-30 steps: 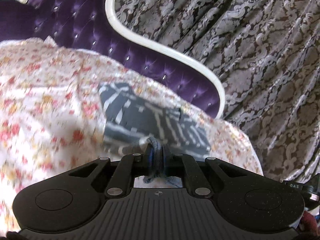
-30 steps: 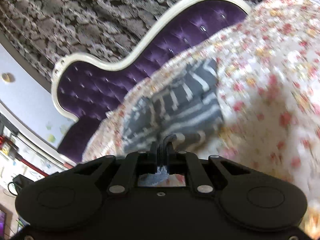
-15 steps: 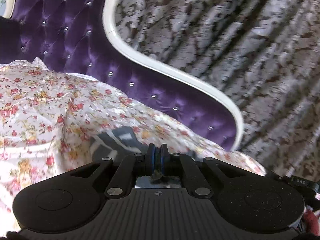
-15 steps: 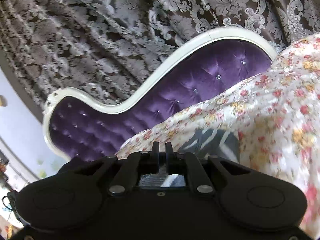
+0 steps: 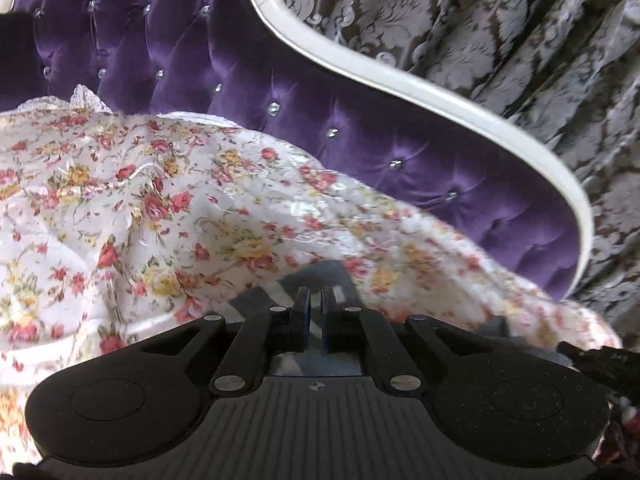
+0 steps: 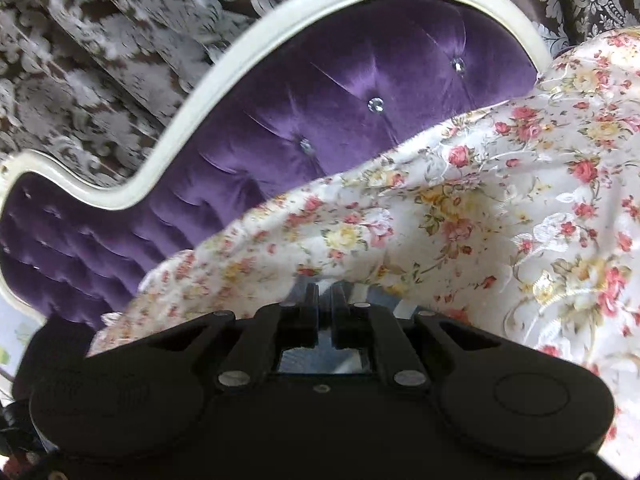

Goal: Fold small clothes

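Both tools are clenched on cloth: the left gripper (image 5: 314, 300) and the right gripper (image 6: 325, 296) each pinch an edge of the grey striped knit garment (image 5: 320, 274), which lies low on the white floral bedspread (image 5: 160, 208), mostly hidden beneath the gripper bodies. The step in hand appears to be carrying a fold across. Keep both pinches level and evenly spaced so the edge lands straight. The purple tufted velvet headboard (image 5: 360, 128) with white frame bounds the far side; open bedspread lies between.
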### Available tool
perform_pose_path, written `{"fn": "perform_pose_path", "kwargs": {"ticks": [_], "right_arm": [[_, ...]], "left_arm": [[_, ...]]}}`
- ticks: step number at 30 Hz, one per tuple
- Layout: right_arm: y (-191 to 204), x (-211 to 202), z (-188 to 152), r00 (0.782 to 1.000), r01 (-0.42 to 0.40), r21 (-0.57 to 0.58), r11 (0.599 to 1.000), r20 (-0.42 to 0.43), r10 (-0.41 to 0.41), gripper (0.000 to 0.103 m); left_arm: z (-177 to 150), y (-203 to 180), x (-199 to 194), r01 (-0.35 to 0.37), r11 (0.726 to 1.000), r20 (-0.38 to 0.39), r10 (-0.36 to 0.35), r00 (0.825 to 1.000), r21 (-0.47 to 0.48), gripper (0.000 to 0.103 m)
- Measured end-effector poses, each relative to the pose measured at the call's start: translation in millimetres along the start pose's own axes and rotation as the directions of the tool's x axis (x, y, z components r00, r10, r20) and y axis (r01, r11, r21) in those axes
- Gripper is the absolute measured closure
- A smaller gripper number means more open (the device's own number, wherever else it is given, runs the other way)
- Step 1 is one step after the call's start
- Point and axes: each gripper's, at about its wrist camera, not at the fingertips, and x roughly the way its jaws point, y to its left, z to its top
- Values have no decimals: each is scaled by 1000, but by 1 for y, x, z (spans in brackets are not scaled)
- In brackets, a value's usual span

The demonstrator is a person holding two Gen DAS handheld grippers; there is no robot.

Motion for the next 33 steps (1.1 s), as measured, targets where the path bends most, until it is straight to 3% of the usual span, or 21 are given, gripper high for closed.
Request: {"fn": "perform_pose_path", "kwargs": {"ticks": [1,2,4,7,9,13,17,20,24,30,33], "right_arm": [[-1,3,0,1000,15,-7,1000,3,-15,89],[-2,5,1,1000,24,-13,1000,9,-24,82],[-5,7,3,999,29,-18,999,24,-29,78],[-8,-1,6,997,40,-22,999,63,-39,48],[-4,-11,5,996,24,-58,998,85,-19,40],[18,-29,-9,997,28,-199,980,71,-14,24],[38,-40,-32,999,7,-290,957,51,8,7],[53,-41,-49,1000,0,-334,942,20,8,2],[71,-36,-67,1000,-7,-409,913,-26,-4,0],[73,-27,-88,995,84,-507,858,2,-96,1],[62,-19,-89,990,114,-506,855,-17,-142,0]], "left_arm": [[0,1,3,-9,1000,3,8,1000,8,97],[2,2,6,-15,1000,4,15,1000,10,97],[5,5,6,-26,1000,9,26,1000,-6,88],[8,4,-5,-14,1000,37,14,999,-4,67],[6,-4,-18,-13,998,51,10,999,54,61],[-9,-25,-40,0,986,55,-9,998,165,39],[-30,-46,-51,22,971,16,-26,1000,237,29],[-44,-57,-51,14,960,-6,-12,1000,281,25],[-58,-63,-40,-46,947,-27,58,998,318,20],[-72,-56,-15,-130,932,-71,163,984,340,18],[-79,-50,-3,-146,929,-89,186,979,340,12]]}}
